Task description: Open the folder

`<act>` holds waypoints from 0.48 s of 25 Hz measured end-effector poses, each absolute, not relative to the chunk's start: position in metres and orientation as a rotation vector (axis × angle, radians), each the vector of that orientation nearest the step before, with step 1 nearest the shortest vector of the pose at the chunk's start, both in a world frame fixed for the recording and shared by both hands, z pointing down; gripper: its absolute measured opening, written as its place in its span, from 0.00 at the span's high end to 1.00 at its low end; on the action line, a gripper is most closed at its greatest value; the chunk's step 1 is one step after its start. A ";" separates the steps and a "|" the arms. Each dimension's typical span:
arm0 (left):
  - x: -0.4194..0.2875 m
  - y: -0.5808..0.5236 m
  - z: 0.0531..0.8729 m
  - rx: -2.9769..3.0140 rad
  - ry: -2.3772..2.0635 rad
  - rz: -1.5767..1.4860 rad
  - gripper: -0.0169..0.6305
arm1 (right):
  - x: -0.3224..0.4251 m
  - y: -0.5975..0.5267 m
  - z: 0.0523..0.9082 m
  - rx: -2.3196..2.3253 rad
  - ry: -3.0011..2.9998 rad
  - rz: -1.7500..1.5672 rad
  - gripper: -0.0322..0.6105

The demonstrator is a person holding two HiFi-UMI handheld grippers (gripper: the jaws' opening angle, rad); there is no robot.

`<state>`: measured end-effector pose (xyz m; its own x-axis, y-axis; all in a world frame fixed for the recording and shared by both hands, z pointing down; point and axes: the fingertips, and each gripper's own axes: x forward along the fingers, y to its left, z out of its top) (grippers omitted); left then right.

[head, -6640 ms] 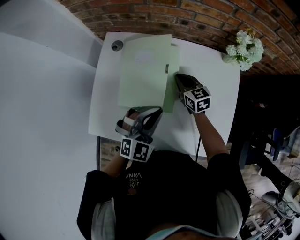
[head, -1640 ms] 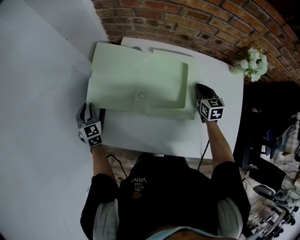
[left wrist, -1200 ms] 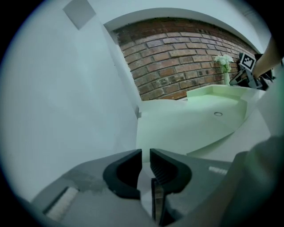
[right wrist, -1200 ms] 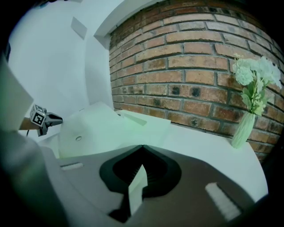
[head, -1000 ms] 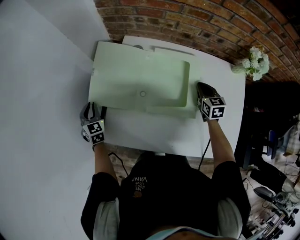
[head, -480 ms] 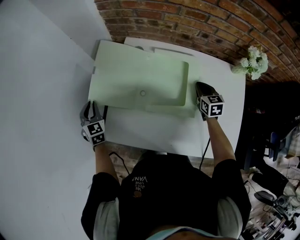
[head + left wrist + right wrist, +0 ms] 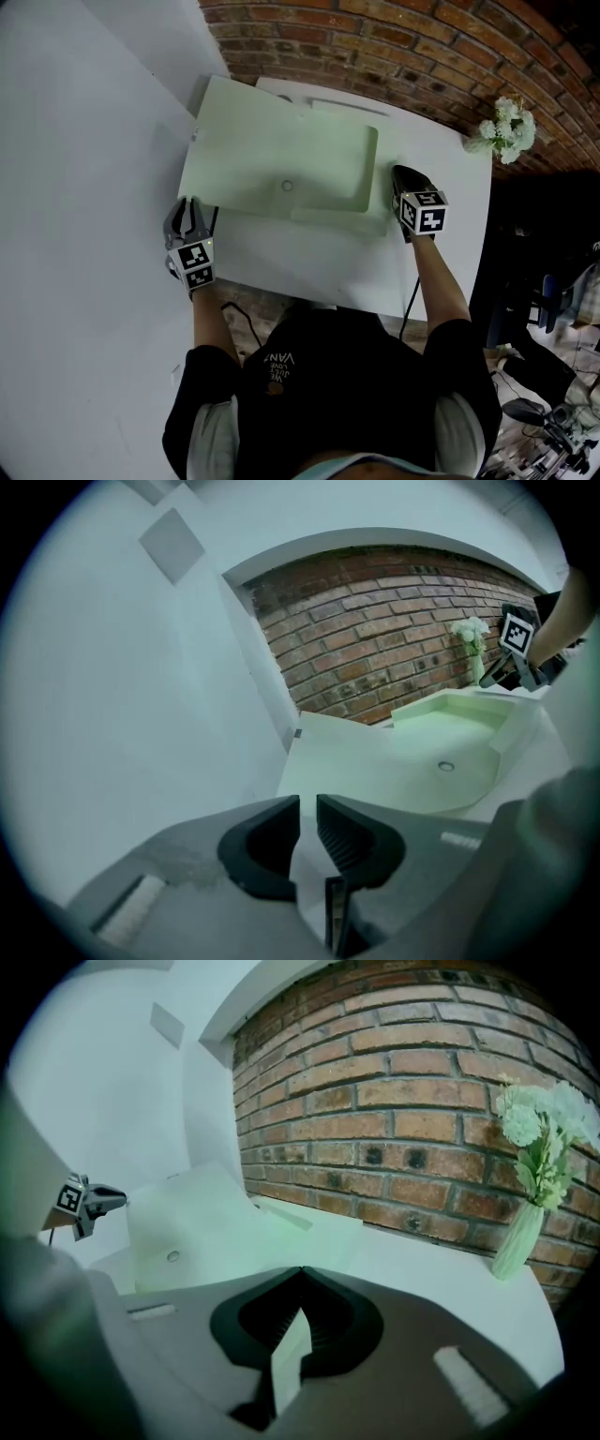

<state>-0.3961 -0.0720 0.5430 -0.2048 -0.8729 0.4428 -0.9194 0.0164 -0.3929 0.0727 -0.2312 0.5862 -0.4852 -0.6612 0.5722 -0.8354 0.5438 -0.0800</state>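
A pale green folder (image 7: 281, 169) lies spread open on the white table (image 7: 441, 253), with a small round snap (image 7: 287, 186) near its middle. My left gripper (image 7: 193, 210) is at the folder's near left corner, off the table's left edge. In the left gripper view its jaws (image 7: 307, 813) are shut on the thin edge of the opened cover (image 7: 394, 761). My right gripper (image 7: 400, 174) rests on the table at the folder's right edge. Its jaws (image 7: 302, 1281) are shut on a thin green flap of the folder (image 7: 216, 1222).
A brick wall (image 7: 394, 47) runs behind the table. A pale vase of white flowers (image 7: 502, 127) stands at the far right corner, right of my right gripper. A white wall panel (image 7: 84, 187) fills the left side, close to my left gripper. A cable hangs under the table's front edge.
My left gripper has risen a little with the cover's corner in it, and the cover's left edge has lifted with it. The right gripper has stayed where it was.
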 end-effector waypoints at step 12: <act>-0.373 -0.060 0.522 1.962 -2.181 0.955 0.88 | 0.081 -0.216 0.555 1.195 -2.396 0.465 0.95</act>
